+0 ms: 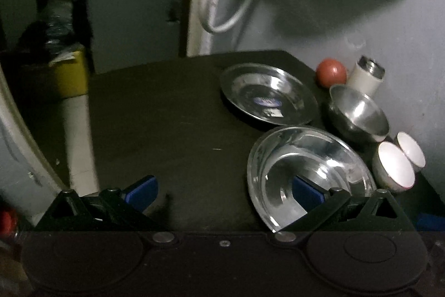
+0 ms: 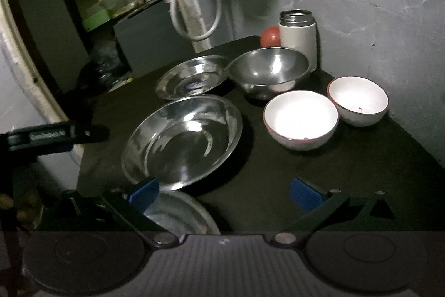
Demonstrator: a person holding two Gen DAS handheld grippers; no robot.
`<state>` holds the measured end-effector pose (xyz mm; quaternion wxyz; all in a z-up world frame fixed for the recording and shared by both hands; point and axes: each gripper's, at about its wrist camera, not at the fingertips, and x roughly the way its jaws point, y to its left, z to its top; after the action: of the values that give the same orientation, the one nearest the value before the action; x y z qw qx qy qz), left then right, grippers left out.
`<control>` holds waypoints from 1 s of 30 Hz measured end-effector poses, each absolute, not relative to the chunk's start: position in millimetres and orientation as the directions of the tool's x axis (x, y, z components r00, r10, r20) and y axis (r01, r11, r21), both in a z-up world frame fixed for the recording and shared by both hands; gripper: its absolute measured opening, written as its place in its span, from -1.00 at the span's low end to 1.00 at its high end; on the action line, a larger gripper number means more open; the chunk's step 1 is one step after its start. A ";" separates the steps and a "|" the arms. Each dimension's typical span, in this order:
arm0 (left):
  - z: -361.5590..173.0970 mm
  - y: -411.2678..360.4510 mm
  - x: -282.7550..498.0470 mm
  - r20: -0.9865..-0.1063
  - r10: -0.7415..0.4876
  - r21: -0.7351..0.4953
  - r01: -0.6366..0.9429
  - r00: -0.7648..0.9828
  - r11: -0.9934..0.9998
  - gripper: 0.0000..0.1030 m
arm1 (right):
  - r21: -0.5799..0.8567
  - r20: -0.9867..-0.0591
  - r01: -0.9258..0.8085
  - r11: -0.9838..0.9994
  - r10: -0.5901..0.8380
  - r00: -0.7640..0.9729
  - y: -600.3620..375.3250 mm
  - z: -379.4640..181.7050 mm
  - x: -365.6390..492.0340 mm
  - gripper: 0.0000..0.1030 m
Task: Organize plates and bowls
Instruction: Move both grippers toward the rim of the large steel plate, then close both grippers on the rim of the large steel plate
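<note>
On a dark table top point(image 1: 167, 130) lie two steel plates: a far one point(image 1: 268, 95) point(image 2: 192, 75) and a near, deeper one point(image 1: 308, 174) point(image 2: 182, 141). A steel bowl point(image 1: 358, 113) point(image 2: 268, 71) stands behind them, and two white bowls point(image 1: 395, 166) point(image 2: 301, 118) point(image 2: 358, 103) stand to the right. A third steel plate point(image 2: 180, 213) lies at the table's near edge under my right gripper. My left gripper point(image 1: 224, 192) is open, its right finger over the near plate's rim. My right gripper point(image 2: 224, 194) is open and empty above the table's near edge.
A white steel-topped flask point(image 1: 365, 75) point(image 2: 299, 39) and a red ball point(image 1: 332, 73) point(image 2: 271, 36) stand at the back by the grey wall. A white hose point(image 2: 192, 4) hangs behind the table. Shelves and a yellow bin point(image 1: 69, 74) are at left. The left gripper's body point(image 2: 47, 138) shows at left.
</note>
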<state>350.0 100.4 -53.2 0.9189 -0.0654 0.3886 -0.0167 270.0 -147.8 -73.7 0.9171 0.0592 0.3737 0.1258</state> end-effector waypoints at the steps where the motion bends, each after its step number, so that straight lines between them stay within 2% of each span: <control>1: -56.6 98.7 357.6 -0.726 -0.079 -0.124 -0.017 0.684 0.992 0.98 | 0.213 -0.670 -0.171 0.962 0.271 0.692 -146.6 -75.7 274.2 0.99; 6: -68.0 96.8 377.9 -0.750 -0.109 -0.131 0.015 0.652 0.991 0.91 | 0.229 -0.666 -0.132 0.964 0.254 0.702 -138.9 -83.5 293.8 0.85; 8: -69.2 97.8 378.7 -0.747 -0.117 -0.139 0.019 0.655 0.990 0.76 | 0.230 -0.666 -0.123 0.965 0.248 0.704 -135.4 -86.0 300.0 0.79; 12: -72.4 96.9 381.4 -0.755 -0.131 -0.156 0.018 0.642 0.988 0.66 | 0.226 -0.664 -0.115 0.967 0.239 0.709 -129.7 -88.3 307.0 0.75; 14: -73.0 94.5 382.1 -0.756 -0.131 -0.154 0.020 0.641 0.988 0.44 | 0.234 -0.663 -0.109 0.966 0.240 0.709 -129.4 -89.0 309.6 0.73; 19: -73.1 93.6 382.4 -0.754 -0.161 -0.184 0.032 0.637 0.982 0.09 | 0.236 -0.663 -0.094 0.967 0.231 0.712 -127.8 -90.6 315.3 0.58; 25: -71.1 95.3 385.7 -0.738 -0.184 -0.220 0.025 0.649 0.975 0.04 | 0.238 -0.657 -0.105 0.966 0.239 0.714 -124.1 -91.8 321.8 0.48; 26: -71.4 95.6 387.0 -0.740 -0.187 -0.226 0.024 0.647 0.974 -0.05 | 0.238 -0.655 -0.109 0.965 0.243 0.715 -123.4 -91.8 324.0 0.45; 28: -72.9 95.7 389.9 -0.748 -0.199 -0.238 0.024 0.634 0.971 -0.31 | 0.236 -0.653 -0.114 0.965 0.244 0.717 -122.6 -92.0 328.0 0.35; 30: -75.0 96.3 391.6 -0.764 -0.192 -0.236 0.010 0.615 0.972 -0.37 | 0.228 -0.656 -0.117 0.967 0.241 0.715 -120.4 -92.3 332.2 0.12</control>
<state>391.6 96.3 -75.0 0.8926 -0.1045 0.4349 -0.0567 332.2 -120.4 -92.3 0.9221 0.0851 0.3646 0.0973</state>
